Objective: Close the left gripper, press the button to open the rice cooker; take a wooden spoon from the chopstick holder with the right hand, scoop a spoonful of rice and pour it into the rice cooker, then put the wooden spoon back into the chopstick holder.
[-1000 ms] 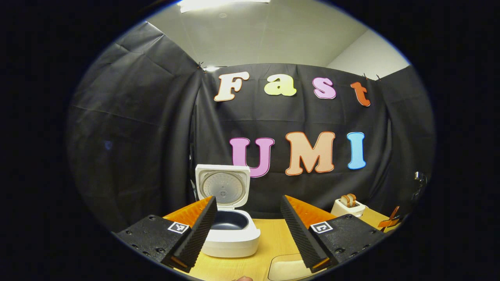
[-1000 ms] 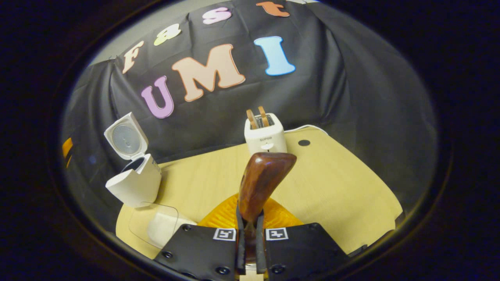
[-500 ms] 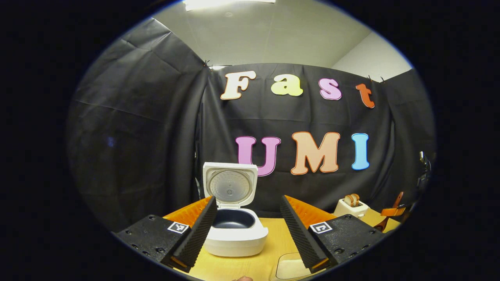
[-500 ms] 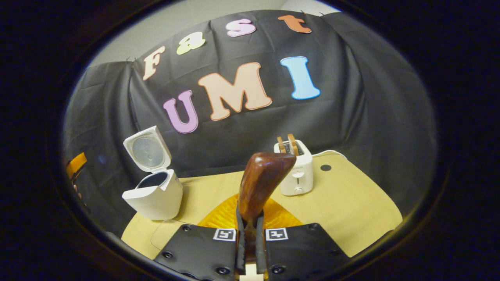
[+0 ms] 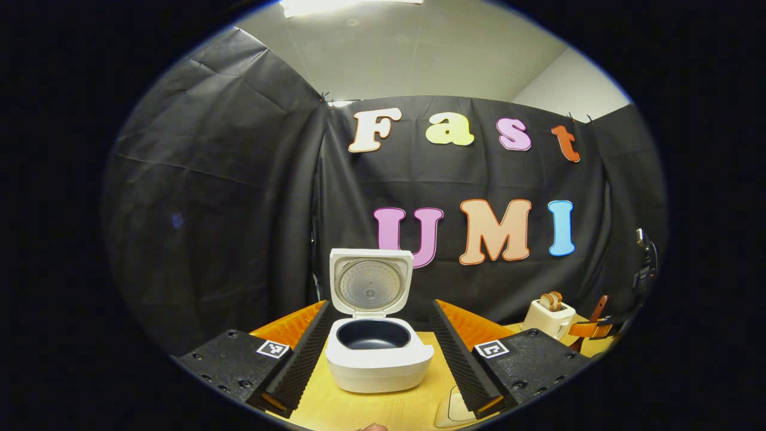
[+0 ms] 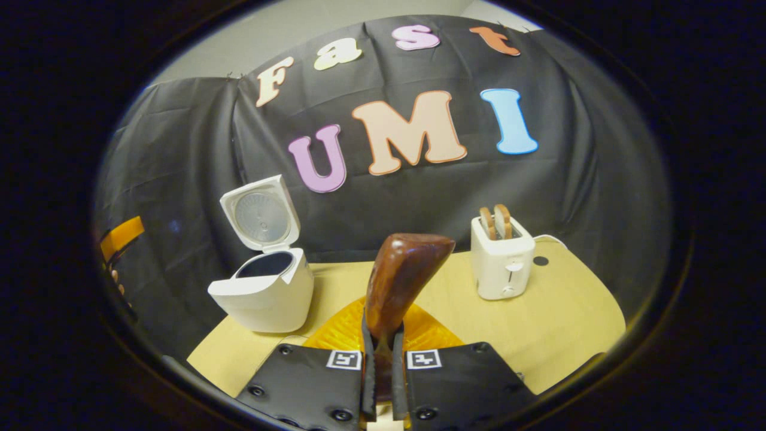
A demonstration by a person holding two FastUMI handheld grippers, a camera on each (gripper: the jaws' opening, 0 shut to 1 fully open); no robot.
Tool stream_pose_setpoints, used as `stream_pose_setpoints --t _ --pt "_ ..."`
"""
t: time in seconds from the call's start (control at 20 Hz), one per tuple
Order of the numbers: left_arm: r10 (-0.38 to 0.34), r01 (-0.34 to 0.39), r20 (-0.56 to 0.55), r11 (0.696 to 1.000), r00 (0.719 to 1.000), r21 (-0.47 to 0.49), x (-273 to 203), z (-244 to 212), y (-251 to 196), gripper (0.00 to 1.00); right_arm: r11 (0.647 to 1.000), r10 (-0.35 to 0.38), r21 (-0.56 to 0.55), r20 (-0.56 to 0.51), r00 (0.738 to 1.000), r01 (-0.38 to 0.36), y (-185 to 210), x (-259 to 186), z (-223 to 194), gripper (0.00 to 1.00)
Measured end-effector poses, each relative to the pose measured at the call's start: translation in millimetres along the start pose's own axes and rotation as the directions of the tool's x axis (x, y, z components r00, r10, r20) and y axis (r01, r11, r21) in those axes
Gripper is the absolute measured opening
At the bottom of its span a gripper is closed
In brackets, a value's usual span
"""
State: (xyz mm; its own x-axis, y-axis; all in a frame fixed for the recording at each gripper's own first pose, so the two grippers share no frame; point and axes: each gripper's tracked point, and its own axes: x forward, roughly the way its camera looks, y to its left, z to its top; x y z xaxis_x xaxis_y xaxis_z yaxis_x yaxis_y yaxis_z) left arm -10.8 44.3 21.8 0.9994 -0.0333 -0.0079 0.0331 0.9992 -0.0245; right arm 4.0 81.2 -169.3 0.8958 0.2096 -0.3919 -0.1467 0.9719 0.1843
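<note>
The dark brown wooden spoon stands upright in the right claw, whose two fingers are clenched on its handle so that the rounded bowl rises above them in the right gripper view, exactly as it sat half a second ago. What has changed is the background: the white rice cooker with its lid flipped up has slid rightward and lower in that view, now left of the spoon and just beyond the claw, and the white two-slot toaster with brown slices in it has drifted right, so it no longer stands just behind the spoon bowl. In the left gripper view the rice cooker has also moved right and now sits centred between the spread fingers of the left claw, which is released and grasps nothing; the dark inner pot faces up under the raised lid. The cooker rests on the pale wooden worktop, well apart from the toaster at the far right of the left gripper view. Beside that toaster the right claw shows small, with the spoon handle rising from it. A pale tray corner lies on the worktop near the left claw's right finger. Between the spoon and the open cooker the worktop is bare.
</note>
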Motion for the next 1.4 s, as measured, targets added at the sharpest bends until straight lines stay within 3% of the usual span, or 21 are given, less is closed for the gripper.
stream_pose_setpoints --t 0.35,0.85,1.05,1.4 --pt "0.029 -0.029 -0.001 1.000 1.000 0.010 -3.7 -1.0 29.2 0.94 0.997 -0.001 -0.072 -0.045 0.999 -0.002 34.0 23.0 -45.8 0.12" --pt "0.065 -0.066 -0.015 0.998 0.998 -0.004 -10.9 -12.2 60.4 0.94 0.975 -0.140 -0.185 -0.073 0.987 0.125 32.9 57.7 -100.9 0.13" --pt "0.082 -0.082 -0.020 0.997 0.996 -0.001 -10.9 -16.5 72.4 0.94 0.966 -0.157 -0.216 -0.056 0.986 0.142 41.2 63.5 -106.8 0.13" --pt "0.088 -0.089 -0.026 0.996 0.996 -0.010 -10.9 -21.0 84.3 0.95 0.989 -0.124 -0.091 -0.115 0.986 0.114 62.7 69.7 -122.8 0.14"
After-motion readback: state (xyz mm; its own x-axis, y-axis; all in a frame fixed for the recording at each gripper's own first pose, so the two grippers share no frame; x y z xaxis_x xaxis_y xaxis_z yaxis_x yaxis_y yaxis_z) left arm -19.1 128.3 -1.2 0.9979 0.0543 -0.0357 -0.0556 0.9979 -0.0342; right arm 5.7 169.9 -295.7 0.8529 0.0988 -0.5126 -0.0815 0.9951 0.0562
